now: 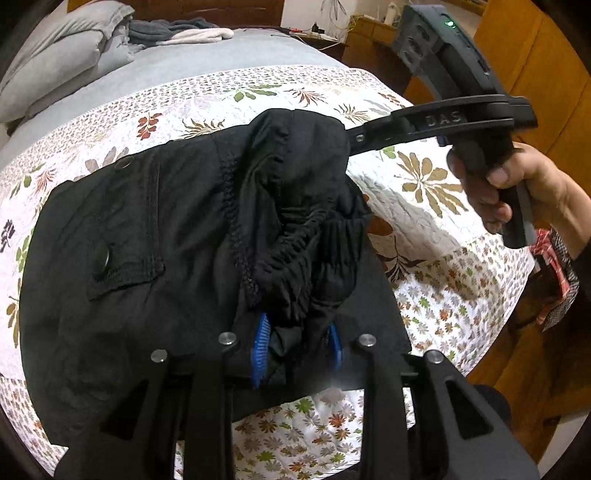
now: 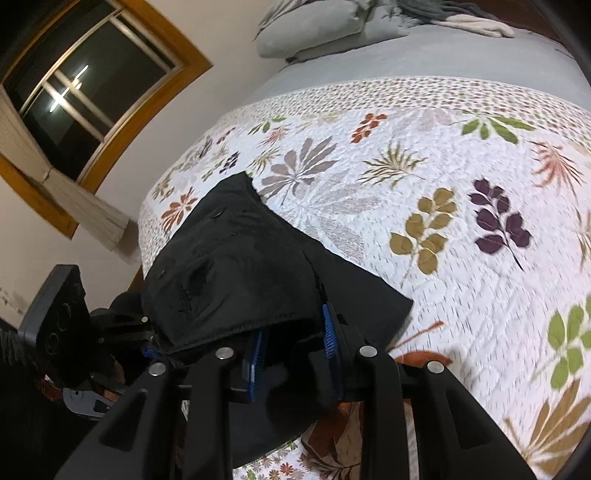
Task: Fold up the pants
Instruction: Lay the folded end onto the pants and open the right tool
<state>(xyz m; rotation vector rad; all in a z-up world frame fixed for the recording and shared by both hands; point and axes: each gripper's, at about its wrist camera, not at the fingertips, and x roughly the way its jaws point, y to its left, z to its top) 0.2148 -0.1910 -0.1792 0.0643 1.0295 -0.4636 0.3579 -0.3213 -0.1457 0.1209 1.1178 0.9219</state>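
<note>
A bed [image 2: 480, 110] fills the room, covered by a white quilt [image 2: 424, 177] printed with leaves over a grey sheet [image 1: 184, 62]. Grey pillows [image 1: 55, 55] lie at its far left corner. A wood-framed window [image 2: 85, 92], dark outside, sits in a cream wall [image 2: 207, 29]. Orange wooden furniture [image 1: 535, 55] stands beyond the right edge.

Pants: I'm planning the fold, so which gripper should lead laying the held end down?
Either; both jaws clamp the black pants. Slightly the right gripper: bare quilt lies directly ahead of it.
</note>
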